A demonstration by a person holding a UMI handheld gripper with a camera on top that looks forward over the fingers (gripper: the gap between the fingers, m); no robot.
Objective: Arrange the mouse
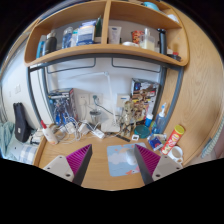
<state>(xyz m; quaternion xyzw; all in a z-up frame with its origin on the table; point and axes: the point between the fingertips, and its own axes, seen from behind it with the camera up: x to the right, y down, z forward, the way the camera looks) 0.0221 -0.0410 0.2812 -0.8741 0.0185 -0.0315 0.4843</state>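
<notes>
My gripper is open and empty, held above a wooden desk. Its magenta pads stand wide apart. A light blue mouse pad with a pale picture on it lies flat on the desk between the fingers, closer to the right one. I cannot pick out a mouse for certain; small pale items lie among the clutter beyond the pad.
Tangled cables and small devices crowd the back left of the desk. Bottles and boxes stand at the back right, with an orange tube beside them. A wooden shelf of boxes hangs overhead. A black chair is at the left.
</notes>
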